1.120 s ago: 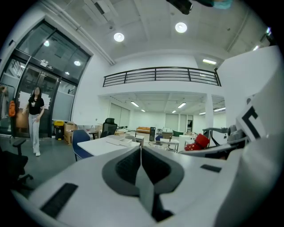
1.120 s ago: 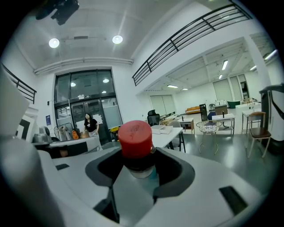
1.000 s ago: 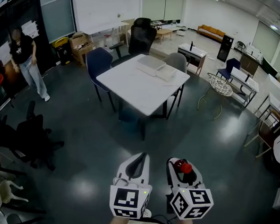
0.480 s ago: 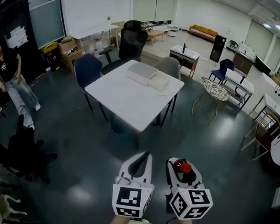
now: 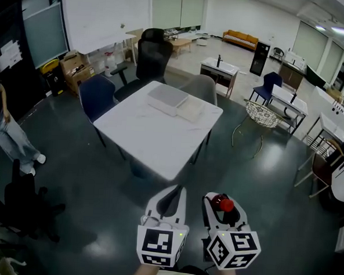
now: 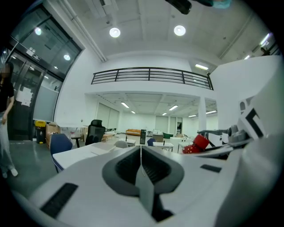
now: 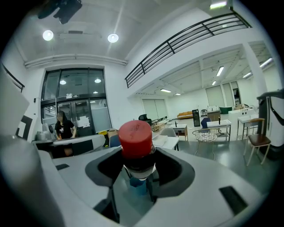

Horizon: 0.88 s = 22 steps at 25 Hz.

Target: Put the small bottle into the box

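A small bottle with a red cap (image 7: 136, 138) is clamped between the jaws of my right gripper (image 5: 223, 208); its cap (image 5: 225, 203) pokes up past the jaw tips. My left gripper (image 5: 169, 201) is shut with nothing in it, held beside the right one at the bottom of the head view. Both are over the dark floor, short of the white table (image 5: 143, 139). On the table's far end lies a flat white box (image 5: 167, 99) with a flat white piece (image 5: 192, 110) next to it.
Chairs ring the table: a blue one (image 5: 95, 96) at left, a black one (image 5: 151, 57) and a grey one (image 5: 196, 87) behind. A wire-frame chair (image 5: 258, 118) stands to the right. A person (image 5: 2, 130) stands at the far left. More desks fill the back of the room.
The table and box have drawn nearer and shifted left in the head view as I walk toward them. Both grippers keep their pose, the right one still holding the bottle.
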Each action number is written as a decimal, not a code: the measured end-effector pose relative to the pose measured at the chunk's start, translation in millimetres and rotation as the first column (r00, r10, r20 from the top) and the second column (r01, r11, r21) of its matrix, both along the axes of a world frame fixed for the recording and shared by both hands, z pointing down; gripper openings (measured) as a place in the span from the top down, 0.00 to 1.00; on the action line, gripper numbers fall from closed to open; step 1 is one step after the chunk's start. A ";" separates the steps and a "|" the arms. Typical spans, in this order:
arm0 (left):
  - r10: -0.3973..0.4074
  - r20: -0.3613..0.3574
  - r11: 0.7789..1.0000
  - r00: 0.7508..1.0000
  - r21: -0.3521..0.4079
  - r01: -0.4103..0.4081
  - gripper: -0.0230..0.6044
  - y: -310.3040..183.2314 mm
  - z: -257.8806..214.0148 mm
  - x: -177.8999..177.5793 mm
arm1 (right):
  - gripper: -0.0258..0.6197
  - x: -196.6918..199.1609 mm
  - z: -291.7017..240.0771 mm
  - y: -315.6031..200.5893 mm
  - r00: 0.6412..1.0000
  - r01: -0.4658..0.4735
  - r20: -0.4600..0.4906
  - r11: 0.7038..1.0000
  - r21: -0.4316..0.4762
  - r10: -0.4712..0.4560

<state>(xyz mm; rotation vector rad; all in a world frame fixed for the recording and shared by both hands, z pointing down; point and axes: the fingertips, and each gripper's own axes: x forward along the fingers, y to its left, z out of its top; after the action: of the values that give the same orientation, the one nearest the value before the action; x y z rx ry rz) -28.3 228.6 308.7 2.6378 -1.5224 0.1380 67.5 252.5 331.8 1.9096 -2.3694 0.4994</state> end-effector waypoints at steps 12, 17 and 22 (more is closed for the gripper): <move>0.041 -0.003 0.998 0.999 -0.038 -0.041 0.93 -49.9 14.0 -3.6 | 0.61 -6.5 13.2 -43.6 0.999 -0.033 -0.003 0.999 -0.041 0.033; 0.028 0.000 0.998 1.000 -0.053 -0.028 0.93 -75.2 20.8 1.6 | 0.61 3.1 18.5 -71.1 1.000 -0.028 -0.003 0.998 -0.053 0.028; 0.000 -0.001 0.999 1.000 -0.053 -0.001 0.93 -112.3 19.4 11.0 | 0.61 14.5 16.4 -111.3 1.000 -0.004 0.001 0.999 -0.052 0.004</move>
<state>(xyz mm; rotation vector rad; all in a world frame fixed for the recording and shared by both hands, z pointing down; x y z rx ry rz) -17.3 116.3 328.1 2.5971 -1.4965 0.1746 82.0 141.2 348.2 1.8933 -2.3297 0.5564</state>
